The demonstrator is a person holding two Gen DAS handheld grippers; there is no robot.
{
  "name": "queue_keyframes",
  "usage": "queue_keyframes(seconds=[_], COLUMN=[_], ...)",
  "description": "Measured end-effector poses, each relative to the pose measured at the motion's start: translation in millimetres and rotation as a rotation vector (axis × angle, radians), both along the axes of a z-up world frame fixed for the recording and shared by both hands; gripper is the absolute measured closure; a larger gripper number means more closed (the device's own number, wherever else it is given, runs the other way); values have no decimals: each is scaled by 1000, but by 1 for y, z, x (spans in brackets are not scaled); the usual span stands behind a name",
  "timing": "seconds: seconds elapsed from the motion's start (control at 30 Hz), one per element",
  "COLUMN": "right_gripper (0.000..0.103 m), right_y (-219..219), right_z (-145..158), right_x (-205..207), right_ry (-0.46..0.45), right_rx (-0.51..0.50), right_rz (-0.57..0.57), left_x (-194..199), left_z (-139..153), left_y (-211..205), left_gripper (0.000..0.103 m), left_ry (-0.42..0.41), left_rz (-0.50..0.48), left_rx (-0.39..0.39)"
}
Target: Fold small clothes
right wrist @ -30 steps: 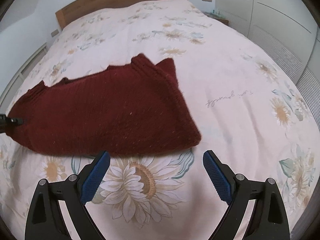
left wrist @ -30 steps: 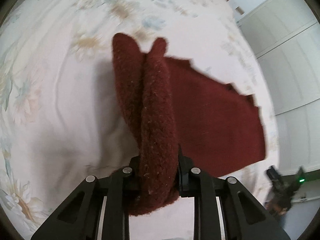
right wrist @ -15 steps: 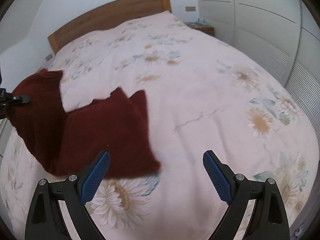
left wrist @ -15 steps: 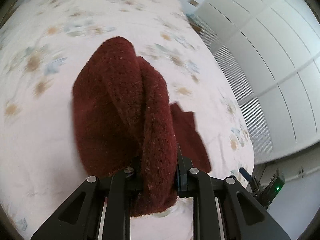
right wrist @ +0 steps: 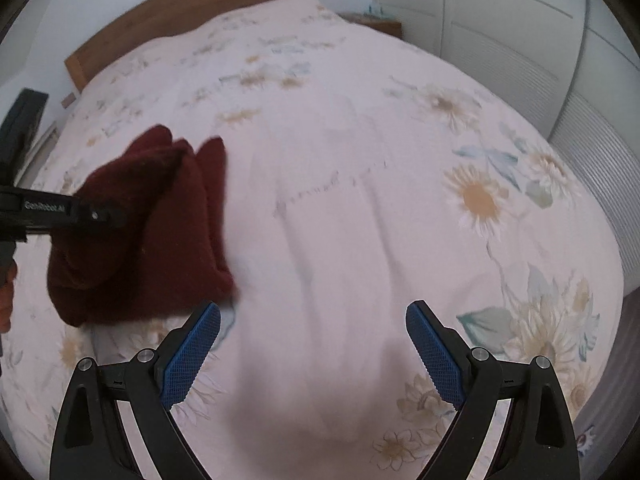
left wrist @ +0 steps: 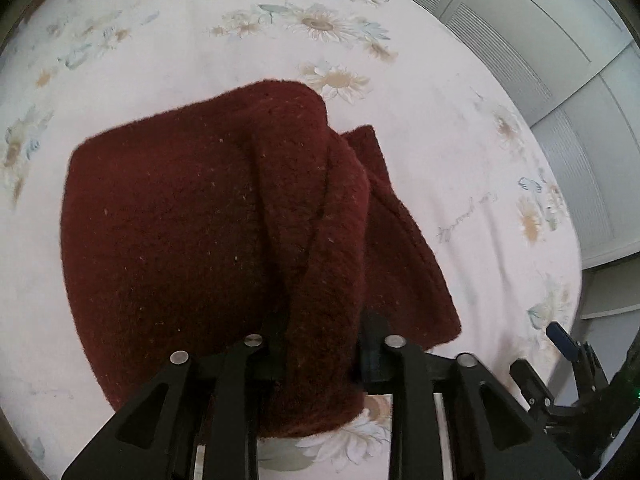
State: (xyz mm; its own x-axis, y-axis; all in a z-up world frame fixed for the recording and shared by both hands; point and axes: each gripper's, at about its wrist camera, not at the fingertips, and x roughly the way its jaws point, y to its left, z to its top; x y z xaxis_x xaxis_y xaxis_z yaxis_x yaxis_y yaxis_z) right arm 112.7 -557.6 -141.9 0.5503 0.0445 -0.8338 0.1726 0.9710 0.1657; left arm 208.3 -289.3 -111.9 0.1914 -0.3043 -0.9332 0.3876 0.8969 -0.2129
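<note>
Your left gripper (left wrist: pixel 320 344) is clamped on a thick bunched edge of the dark red knit garment (left wrist: pixel 208 216), which fills the centre of the left wrist view. Its jaws have just been opening a little, yet the wool is between them and the pads are pressing on it. The carried half is doubled over toward the part already lying flat on the floral bedspread (left wrist: pixel 460 128); that lower layer shows as a strip at centre right of the frame. In the right wrist view the garment sits at middle left, with the left gripper reaching in from the left edge.

Your right gripper (right wrist: pixel 312 352) hangs wide open over bare bedspread in the lower middle of its frame, holding nothing, with the garment just beyond its left pad.

To do this fold well, I would lower the held edge until it meets the edge underneath, lining up the corners before you let go. Keep the bunched wool from twisting; the knit looks thick and soft, so it will likely spring or slump if dropped from height. Set it down, then open fully and draw back without dragging the top layer. The right gripper could pin the lower layer near its closest corner so that nothing slides. Whether the edges are square I cannot tell.
</note>
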Motion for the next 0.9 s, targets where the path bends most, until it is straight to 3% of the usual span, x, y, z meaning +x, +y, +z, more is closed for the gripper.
queue_keyframes(seconds=[0.17, 0.27, 0.37, 0.4, 0.43, 0.73, 0.9], right_gripper=[9, 9, 9, 9, 9, 9, 9], right_y=[-1, -1, 0, 2, 3, 24, 56], right_z=[-4, -2, 2, 4, 7, 46, 74], right_x=[-3, -3, -3, -4, -4, 10, 38], right_ry=[2, 1, -1, -6, -9, -53, -65], right_rx=[16, 16, 20, 17, 12, -30, -63], right_rz=[-2, -2, 11, 18, 21, 99, 199], left_x=[2, 0, -2, -2, -2, -1, -8], left_z=[0, 11, 28, 33, 38, 81, 79], left_y=[-4, -3, -1, 1, 3, 58, 115], left_gripper=[76, 61, 29, 10, 3, 1, 1], left_ry=[19, 22, 2, -5, -11, -136, -127], left_rz=[0, 17, 15, 13, 9, 93, 172], left_rx=[37, 27, 1, -3, -14, -3, -13])
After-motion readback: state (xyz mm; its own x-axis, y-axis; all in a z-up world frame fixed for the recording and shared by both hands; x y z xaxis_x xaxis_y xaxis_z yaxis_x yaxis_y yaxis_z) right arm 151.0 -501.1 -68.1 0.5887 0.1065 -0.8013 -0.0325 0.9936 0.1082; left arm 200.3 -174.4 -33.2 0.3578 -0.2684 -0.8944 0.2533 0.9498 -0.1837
